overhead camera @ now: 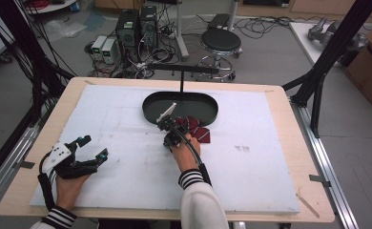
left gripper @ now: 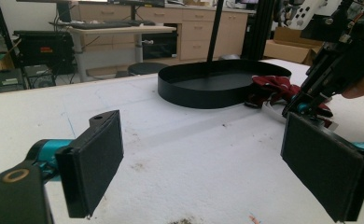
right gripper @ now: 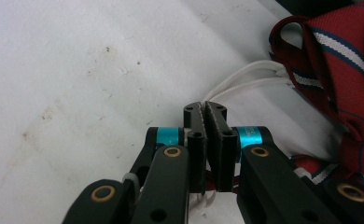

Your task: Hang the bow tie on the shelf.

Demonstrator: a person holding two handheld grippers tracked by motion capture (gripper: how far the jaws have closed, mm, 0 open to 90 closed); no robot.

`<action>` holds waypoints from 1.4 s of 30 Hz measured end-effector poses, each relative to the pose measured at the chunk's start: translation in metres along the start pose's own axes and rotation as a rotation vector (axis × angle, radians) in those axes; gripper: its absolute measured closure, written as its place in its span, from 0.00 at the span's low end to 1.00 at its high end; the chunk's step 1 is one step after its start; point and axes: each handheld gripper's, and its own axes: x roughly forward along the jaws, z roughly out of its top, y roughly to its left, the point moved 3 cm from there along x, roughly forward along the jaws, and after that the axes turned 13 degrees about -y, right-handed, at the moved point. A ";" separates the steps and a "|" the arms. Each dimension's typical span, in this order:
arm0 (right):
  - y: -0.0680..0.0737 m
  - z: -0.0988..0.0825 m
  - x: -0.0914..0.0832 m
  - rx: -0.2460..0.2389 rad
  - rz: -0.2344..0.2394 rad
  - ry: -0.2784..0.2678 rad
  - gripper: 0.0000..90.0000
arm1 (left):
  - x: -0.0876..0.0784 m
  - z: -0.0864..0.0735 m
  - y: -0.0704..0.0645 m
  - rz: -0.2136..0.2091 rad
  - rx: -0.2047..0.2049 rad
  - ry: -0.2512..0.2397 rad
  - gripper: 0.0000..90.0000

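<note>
A red cloth (overhead camera: 199, 130) with blue and white stripes lies crumpled on the white board, against the front of a black oval tray (overhead camera: 148, 109). White cords (right gripper: 245, 80) run from the red cloth (right gripper: 341, 56) into my right gripper (right gripper: 204, 111), which is shut on them, tips down on the board. The high view has the right gripper (overhead camera: 169, 141) just left of the cloth. My left gripper (overhead camera: 93, 147) rests at the board's left, open, nothing between its pads (left gripper: 94, 158). The left gripper view has the tray (left gripper: 203, 91), the cloth (left gripper: 273, 86) and the right gripper (left gripper: 306, 103) ahead.
The white foam board (overhead camera: 127, 176) covers most of the wooden table (overhead camera: 26, 191). A thin black stand (overhead camera: 181, 78) rises behind the tray. Beyond the table are a stool (overhead camera: 221, 40), computer towers (overhead camera: 136, 26) and black frame posts (overhead camera: 334, 47).
</note>
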 end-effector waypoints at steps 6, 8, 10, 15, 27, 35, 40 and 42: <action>0.000 0.001 -0.002 -0.002 0.010 -0.022 0.96 | 0.000 0.000 0.000 0.000 0.001 0.001 0.15; 0.000 0.002 -0.003 0.000 0.017 -0.032 0.97 | 0.000 0.000 0.000 0.000 0.000 0.000 0.15; -0.001 0.002 -0.005 0.006 0.021 -0.045 0.97 | 0.000 0.000 0.000 0.000 0.000 0.001 0.15; -0.003 0.004 -0.013 0.037 0.039 -0.100 0.97 | 0.000 0.000 0.001 0.000 -0.003 0.002 0.15; -0.007 0.012 -0.041 0.034 0.091 -0.312 0.97 | 0.000 0.000 0.001 0.002 -0.003 0.001 0.15; -0.013 0.015 -0.058 0.054 0.097 -0.423 0.97 | 0.000 0.000 0.001 0.002 -0.001 0.001 0.15; -0.016 0.016 -0.069 0.060 0.089 -0.503 0.97 | 0.000 0.000 0.000 0.001 0.000 0.002 0.15; -0.017 0.016 -0.072 0.061 0.081 -0.517 0.97 | 0.000 0.000 0.000 0.001 0.000 0.002 0.15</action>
